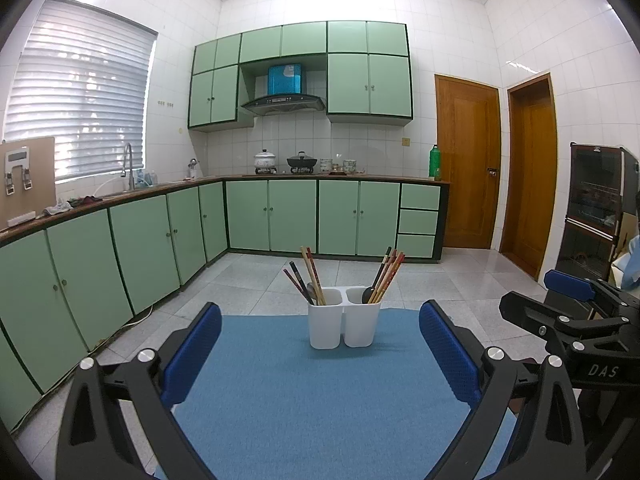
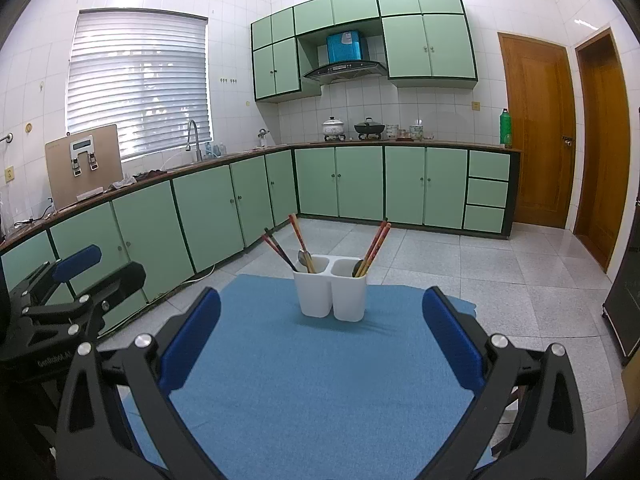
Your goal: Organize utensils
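Chopsticks point(image 1: 310, 276) and spoons upright in white two-cup holder point(image 1: 344, 326) on blue mat point(image 1: 304, 400), both tongs — left point(image 1: 320, 356), right point(image 2: 322, 344) — spread, empty

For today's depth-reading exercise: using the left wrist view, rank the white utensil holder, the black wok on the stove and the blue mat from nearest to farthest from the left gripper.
1. blue mat, directly under the left gripper.
2. white utensil holder, centre, at the mat's far end.
3. black wok, on the far counter.

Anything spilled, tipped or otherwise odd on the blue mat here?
Nothing spilled or tipped. The white holder stands upright on the mat. The only oddity: both compartments hold a mix of chopsticks and a spoon, so they look unsorted.
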Demonstrator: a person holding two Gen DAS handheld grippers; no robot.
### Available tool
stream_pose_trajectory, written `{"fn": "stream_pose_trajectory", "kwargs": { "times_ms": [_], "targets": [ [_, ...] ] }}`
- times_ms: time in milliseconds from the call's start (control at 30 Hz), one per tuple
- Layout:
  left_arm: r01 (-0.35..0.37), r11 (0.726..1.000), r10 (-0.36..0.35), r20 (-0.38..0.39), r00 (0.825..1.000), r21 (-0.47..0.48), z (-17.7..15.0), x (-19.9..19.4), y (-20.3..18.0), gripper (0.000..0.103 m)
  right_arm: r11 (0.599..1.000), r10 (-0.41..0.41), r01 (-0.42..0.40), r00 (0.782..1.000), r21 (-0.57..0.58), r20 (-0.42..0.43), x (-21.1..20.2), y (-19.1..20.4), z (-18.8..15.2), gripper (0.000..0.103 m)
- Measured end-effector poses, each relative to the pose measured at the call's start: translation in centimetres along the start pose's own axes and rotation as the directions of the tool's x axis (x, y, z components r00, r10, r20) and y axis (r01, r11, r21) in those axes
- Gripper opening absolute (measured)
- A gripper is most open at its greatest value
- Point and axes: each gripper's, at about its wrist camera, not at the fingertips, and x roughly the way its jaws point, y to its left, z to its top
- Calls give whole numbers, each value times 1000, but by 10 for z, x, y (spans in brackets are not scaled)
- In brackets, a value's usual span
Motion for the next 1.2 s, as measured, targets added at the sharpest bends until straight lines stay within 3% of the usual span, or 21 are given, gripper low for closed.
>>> {"fn": "stream_pose_trajectory", "kwargs": {
  "times_ms": [1200],
  "targets": [
    [-3,1000,3,-2,1000,1,-1,1,2,97,1000,2,-2,1000,-5,-5,3,3,-2,98]
  ]
}}
